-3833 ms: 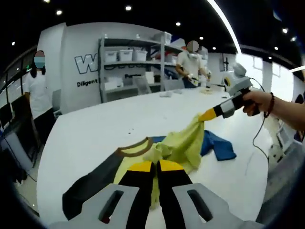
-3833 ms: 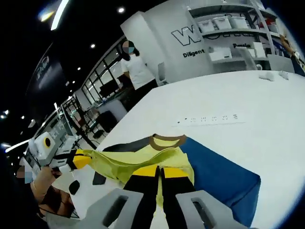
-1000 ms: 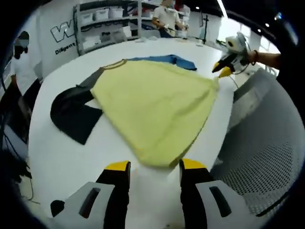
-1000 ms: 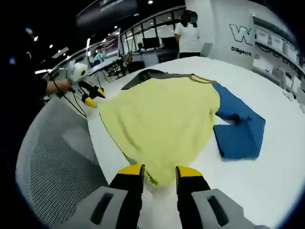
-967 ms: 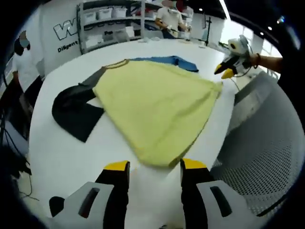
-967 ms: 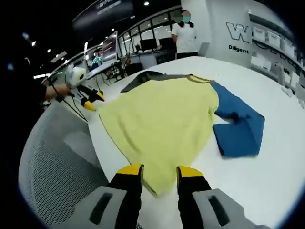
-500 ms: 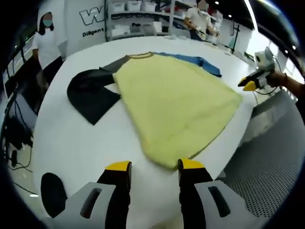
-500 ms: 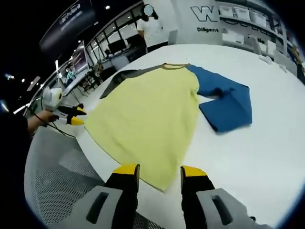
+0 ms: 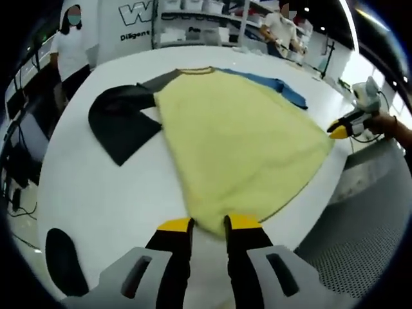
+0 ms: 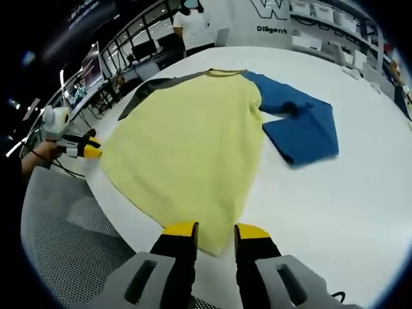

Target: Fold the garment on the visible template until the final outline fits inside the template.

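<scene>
A raglan shirt lies flat on the white table (image 9: 84,193), collar away from me. Its yellow body (image 9: 238,141) spreads wide, with a black sleeve (image 9: 119,119) on the left and a blue sleeve (image 9: 283,87) folded at the far right. My left gripper (image 9: 209,225) is open, its yellow-tipped jaws narrowly straddling the near hem corner. The right gripper view has the yellow body (image 10: 187,141), blue sleeve (image 10: 302,125) and dark sleeve (image 10: 145,93). My right gripper (image 10: 216,233) is open, straddling the other hem corner. Each gripper appears in the other's view: right (image 9: 341,129), left (image 10: 80,149).
A grey mesh chair (image 9: 367,251) stands by the table edge, also seen as the mesh chair (image 10: 64,244). A dark oval mark (image 9: 61,257) sits on the table near my left gripper. People and shelves (image 9: 193,26) stand beyond the far side.
Both grippers have come in onto the hem corners, and their jaws have narrowed around the cloth. The shirt lies as before.
</scene>
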A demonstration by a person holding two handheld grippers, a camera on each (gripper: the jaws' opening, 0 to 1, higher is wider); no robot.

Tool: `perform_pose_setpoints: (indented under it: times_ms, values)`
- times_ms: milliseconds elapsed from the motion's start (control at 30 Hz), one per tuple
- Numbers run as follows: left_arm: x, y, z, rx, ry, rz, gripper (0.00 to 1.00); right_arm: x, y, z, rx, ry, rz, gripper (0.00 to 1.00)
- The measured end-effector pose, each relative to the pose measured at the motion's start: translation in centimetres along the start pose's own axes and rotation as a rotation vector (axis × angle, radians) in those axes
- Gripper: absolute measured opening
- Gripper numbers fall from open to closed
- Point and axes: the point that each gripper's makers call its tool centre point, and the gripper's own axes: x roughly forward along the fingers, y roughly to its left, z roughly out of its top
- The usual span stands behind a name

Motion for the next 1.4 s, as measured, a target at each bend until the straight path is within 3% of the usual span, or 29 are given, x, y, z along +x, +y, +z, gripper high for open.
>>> perform_pose_setpoints:
  times_ms: [167,267,367,567,833,1033,1167,1233,1400]
  values:
    - [0.2,-0.4,0.2,0.022,0.022,0.019,0.1,0.1,0.0,-0.2,-0.006,0.009,-0.005,0.15]
    - [-0.2,-0.4,1.1,0.067,0.034,0.056,0.02,0.0,0.0,-0.1,-0.012,0.005,-0.006,0.13]
    - [-0.5,-0.8,1.9,0.101,0.057,0.062,0.02,-0.1,0.0,0.0,-0.015,-0.001,-0.008,0.12]
    - [0.1,-2.1,4.5,0.073,-0.008,0.005,0.01,0.0,0.2,-0.1,-0.016,0.002,0.0,0.1]
    - [2.2,-3.4,6.0,0.113,0.005,-0.015,0.02,-0.1,0.1,-0.1,-0.017,-0.003,0.0,0.09]
    - [3.9,-3.7,6.2,0.105,0.013,-0.031,0.05,-0.1,0.0,-0.1,-0.009,-0.006,-0.003,0.09]
    - [4.3,-4.2,5.9,0.085,0.002,-0.056,0.13,-0.1,0.0,-0.1,-0.003,-0.005,-0.004,0.1]
    - [4.2,-4.9,6.4,0.1,-0.034,-0.083,0.18,-0.1,0.0,-0.1,-0.006,-0.005,-0.004,0.1]
    - [3.0,-5.5,6.6,0.126,-0.06,-0.079,0.27,0.0,0.1,-0.2,-0.005,0.0,0.0,0.1]
